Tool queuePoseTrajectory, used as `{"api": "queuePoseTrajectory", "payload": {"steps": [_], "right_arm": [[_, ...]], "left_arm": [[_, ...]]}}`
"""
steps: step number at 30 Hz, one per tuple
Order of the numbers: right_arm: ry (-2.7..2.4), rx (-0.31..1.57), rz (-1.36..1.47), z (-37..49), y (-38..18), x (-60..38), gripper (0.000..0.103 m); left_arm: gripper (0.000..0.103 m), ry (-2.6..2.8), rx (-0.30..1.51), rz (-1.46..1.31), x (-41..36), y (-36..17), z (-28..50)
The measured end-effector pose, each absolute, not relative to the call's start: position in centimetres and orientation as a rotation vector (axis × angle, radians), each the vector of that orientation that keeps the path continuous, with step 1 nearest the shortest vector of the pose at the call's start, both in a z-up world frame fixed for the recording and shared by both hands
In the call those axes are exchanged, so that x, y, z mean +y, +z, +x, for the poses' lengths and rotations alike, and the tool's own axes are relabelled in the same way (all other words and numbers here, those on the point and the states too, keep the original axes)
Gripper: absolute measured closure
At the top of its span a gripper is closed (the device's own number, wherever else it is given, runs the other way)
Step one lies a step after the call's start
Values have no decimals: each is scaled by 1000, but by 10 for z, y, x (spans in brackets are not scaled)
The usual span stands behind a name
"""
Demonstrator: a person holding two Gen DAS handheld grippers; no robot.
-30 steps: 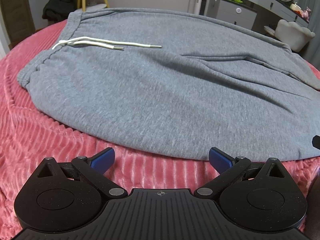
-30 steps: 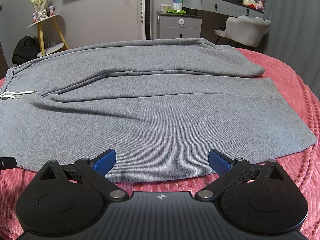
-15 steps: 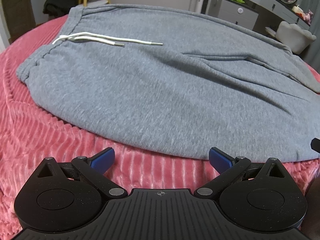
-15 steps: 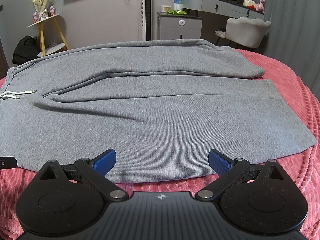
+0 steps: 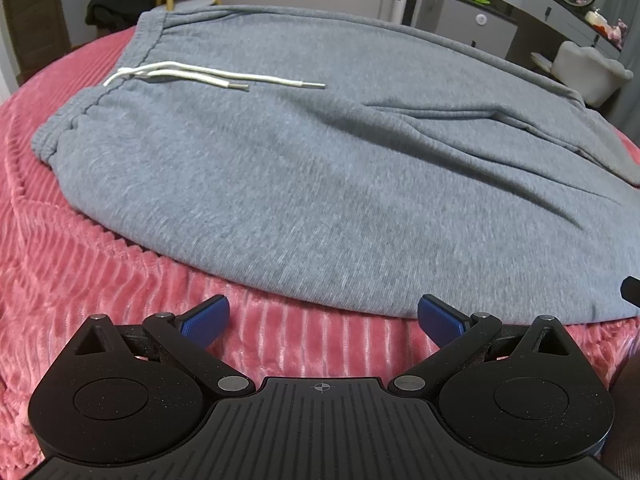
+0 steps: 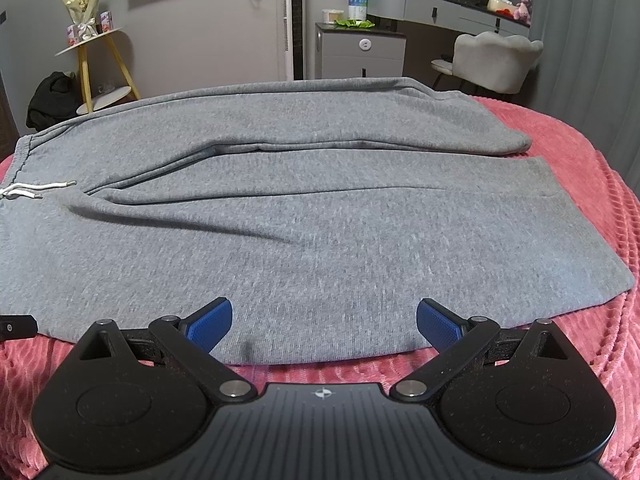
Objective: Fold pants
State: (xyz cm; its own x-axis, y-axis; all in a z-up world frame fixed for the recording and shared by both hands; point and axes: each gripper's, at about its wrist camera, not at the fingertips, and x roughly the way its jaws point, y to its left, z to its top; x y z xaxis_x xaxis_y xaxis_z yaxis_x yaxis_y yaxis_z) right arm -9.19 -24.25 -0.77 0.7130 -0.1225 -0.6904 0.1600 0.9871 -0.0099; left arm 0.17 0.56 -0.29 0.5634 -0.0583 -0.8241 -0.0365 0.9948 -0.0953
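Grey sweatpants (image 5: 320, 184) lie spread flat on a pink ribbed blanket (image 5: 80, 264), waistband to the left with a white drawstring (image 5: 208, 77) on top. In the right wrist view the two legs of the pants (image 6: 320, 224) run to the right, side by side, cuffs near the blanket's right side. My left gripper (image 5: 323, 320) is open, just short of the pants' near edge by the hip. My right gripper (image 6: 324, 322) is open too, its blue pads (image 6: 210, 322) at the near edge of the closer leg. Nothing is between either pair of fingers.
Behind the bed stand a yellow-legged side table (image 6: 100, 68), a dark heap of clothes (image 6: 52, 98), a grey cabinet (image 6: 362, 52), a vanity desk and a pale chair (image 6: 496, 60). The other gripper's black tip shows at each view's edge (image 6: 16, 326).
The left gripper has drawn back and shifted slightly left, so more pink blanket shows before the pants' edge. The right gripper has barely moved. Both stay open.
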Motion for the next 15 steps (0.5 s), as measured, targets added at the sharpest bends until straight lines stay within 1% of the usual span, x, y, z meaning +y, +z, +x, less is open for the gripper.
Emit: {"api": "queuePoseTrajectory", "payload": {"steps": [15], "right_arm": [[-128,785,85,-87,-12,-246,4]], "left_arm": [[0,-22,972,-49,-1,-2,7]]}}
